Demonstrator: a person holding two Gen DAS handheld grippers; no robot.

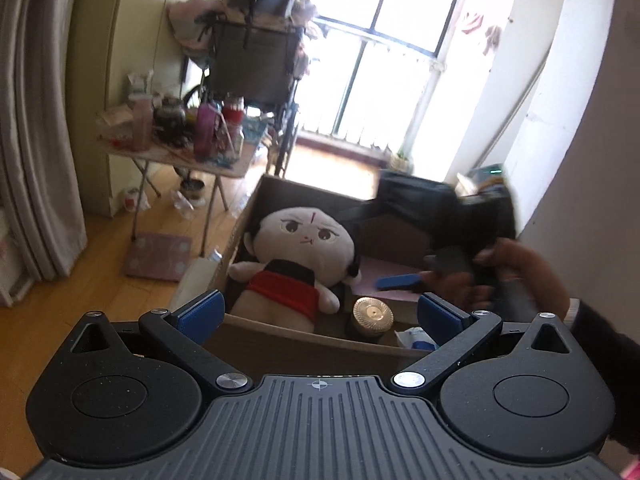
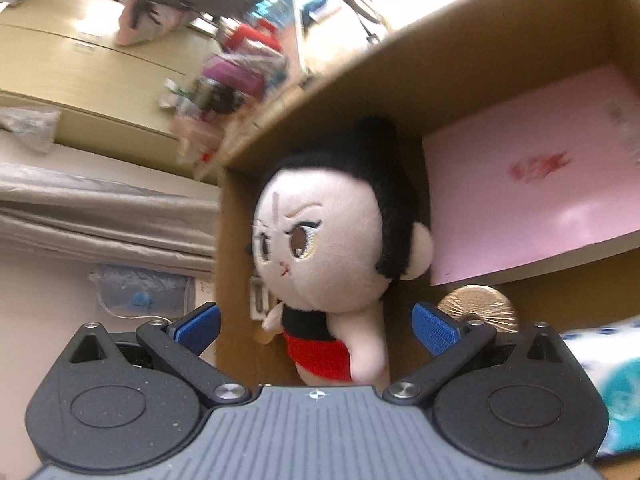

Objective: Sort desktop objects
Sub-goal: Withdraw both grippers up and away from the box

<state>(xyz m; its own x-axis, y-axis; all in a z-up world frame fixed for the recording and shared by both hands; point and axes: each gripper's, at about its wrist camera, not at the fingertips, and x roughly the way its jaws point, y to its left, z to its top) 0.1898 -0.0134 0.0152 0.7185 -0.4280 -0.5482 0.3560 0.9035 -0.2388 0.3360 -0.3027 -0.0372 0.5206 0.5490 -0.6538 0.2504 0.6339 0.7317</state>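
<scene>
A plush doll [image 1: 296,256] with a pale head, black hair and a red skirt lies in an open cardboard box [image 1: 304,346]. My left gripper [image 1: 320,316] hovers open over the box's near wall, holding nothing. To the right a hand [image 1: 516,272] holds the right gripper, with one of its blue fingers [image 1: 398,281] just right of the doll's head. In the right wrist view the right gripper [image 2: 318,328] is open and holds nothing. The doll [image 2: 328,240] lies just ahead of it, its lower body showing between the two pads. I cannot tell whether they touch it.
Also in the box [image 2: 440,60]: a gold-lidded jar [image 1: 372,314] [image 2: 478,304], a flat pink box [image 1: 388,276] [image 2: 520,184] and a white-and-blue packet [image 1: 416,338] [image 2: 612,380]. A cluttered folding table [image 1: 180,152], a floor scale [image 1: 158,256] and a loaded wheelchair [image 1: 256,60] stand beyond.
</scene>
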